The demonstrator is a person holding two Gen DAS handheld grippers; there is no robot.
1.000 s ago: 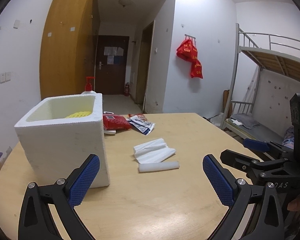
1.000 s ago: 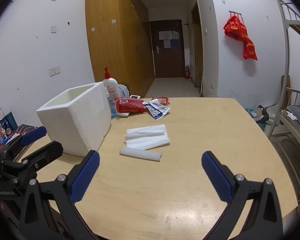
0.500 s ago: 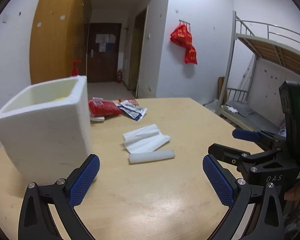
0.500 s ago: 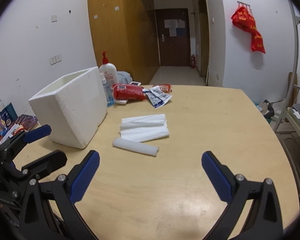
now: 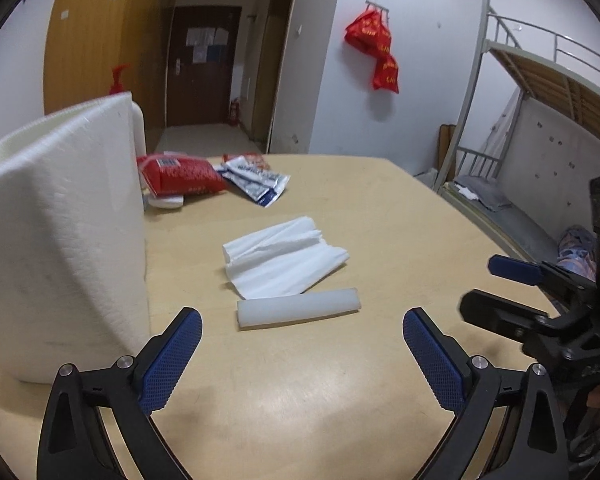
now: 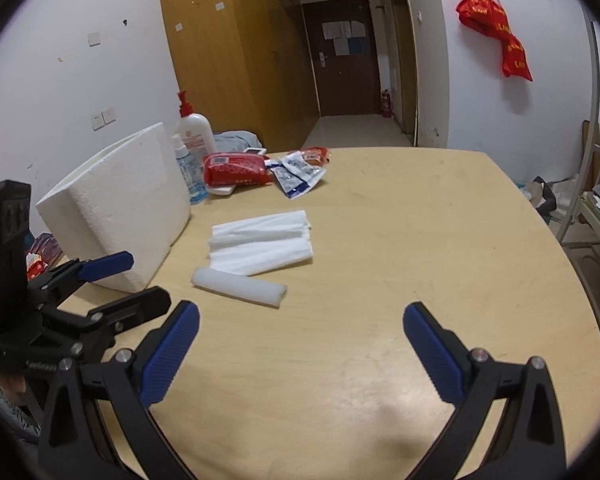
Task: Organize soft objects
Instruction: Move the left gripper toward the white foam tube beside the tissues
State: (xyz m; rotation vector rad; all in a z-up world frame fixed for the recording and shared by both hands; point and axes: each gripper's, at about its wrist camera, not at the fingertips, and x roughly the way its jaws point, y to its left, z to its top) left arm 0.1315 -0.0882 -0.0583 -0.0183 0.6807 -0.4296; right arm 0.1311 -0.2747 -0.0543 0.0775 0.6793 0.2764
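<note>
The left claw [image 5: 302,344] is wide open and holds nothing, low in the frame of its own view. The right claw [image 6: 300,344] is wide open too and holds nothing. A white foam tube [image 5: 298,312] lies on the desk [image 5: 380,220] near the middle of the left view, just past the claw tips. Right behind it lies a folded white cloth [image 5: 284,258]; from here I cannot tell if the two touch. In the right view the tube [image 6: 239,291] and cloth [image 6: 260,248] sit a bit left of the middle. The big white foam box [image 5: 60,240] fills the left side of the left view and hides most of what is behind it; only a red pump top sticks up over it. The right view shows the box [image 6: 116,216] from farther off, and there the whole pump bottle [image 6: 194,136] and a small spray bottle [image 6: 184,168] show behind it. Both views show a red pack [image 6: 236,168] and some blue and white packets [image 6: 298,174] at the far side of the desk. Only the left view shows the bunk bed [image 5: 540,92] at the right. Each view shows the other claw at its edge.
</note>
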